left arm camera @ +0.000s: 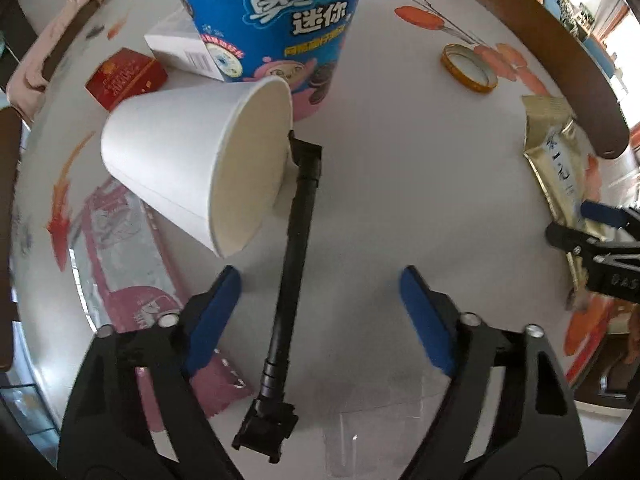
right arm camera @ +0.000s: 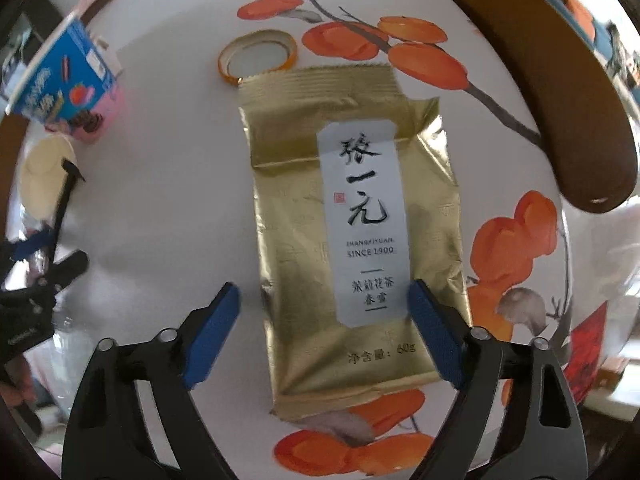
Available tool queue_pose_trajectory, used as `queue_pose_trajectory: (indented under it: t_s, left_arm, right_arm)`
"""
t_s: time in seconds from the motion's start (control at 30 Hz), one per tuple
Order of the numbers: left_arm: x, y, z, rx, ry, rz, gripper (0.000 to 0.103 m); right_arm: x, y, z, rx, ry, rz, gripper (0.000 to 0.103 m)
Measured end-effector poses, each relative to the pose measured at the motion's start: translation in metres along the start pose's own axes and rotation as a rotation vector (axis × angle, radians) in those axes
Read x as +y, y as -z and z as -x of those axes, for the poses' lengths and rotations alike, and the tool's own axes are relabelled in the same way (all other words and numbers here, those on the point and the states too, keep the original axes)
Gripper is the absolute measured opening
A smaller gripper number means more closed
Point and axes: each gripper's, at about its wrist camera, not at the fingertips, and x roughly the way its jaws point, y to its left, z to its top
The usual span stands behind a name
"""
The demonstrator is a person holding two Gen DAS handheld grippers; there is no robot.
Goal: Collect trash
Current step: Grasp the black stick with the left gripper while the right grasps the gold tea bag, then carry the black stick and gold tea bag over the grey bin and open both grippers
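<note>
A white paper cup lies on its side on the table, mouth toward my left gripper, which is open and empty just in front of it. A black rod lies between the left fingers. A gold tea packet lies flat under my right gripper, which is open with its fingers on either side of the packet's lower part. The packet also shows in the left wrist view, with the right gripper over it. A blue snack tub stands behind the cup.
An orange lid ring lies on the white table with orange floral print. A red box, a white carton and a pink wrapper lie at the left. A brown chair back curves along the table's right edge.
</note>
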Motion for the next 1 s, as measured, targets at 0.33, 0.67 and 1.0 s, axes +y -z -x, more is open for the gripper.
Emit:
queue_pose_trajectory:
  t_s: [0.33,0.67,1.0]
  left_arm:
    - [0.005,-0.003,0.010,0.006,0.074,0.039,0.007]
    - [0.009,0.008,0.056,-0.079,0.133,0.052,0.007]
    - [-0.001,-0.002,0.096,-0.179,0.155,0.062,0.007]
  right_arm:
    - [-0.005,-0.013,0.005,0.047,-0.169,-0.037,0.007]
    - [-0.020,-0.012,0.050,-0.016,-0.299,-0.070,0.006]
    - [-0.023,-0.007,0.114,-0.131,-0.422,-0.058,0.006]
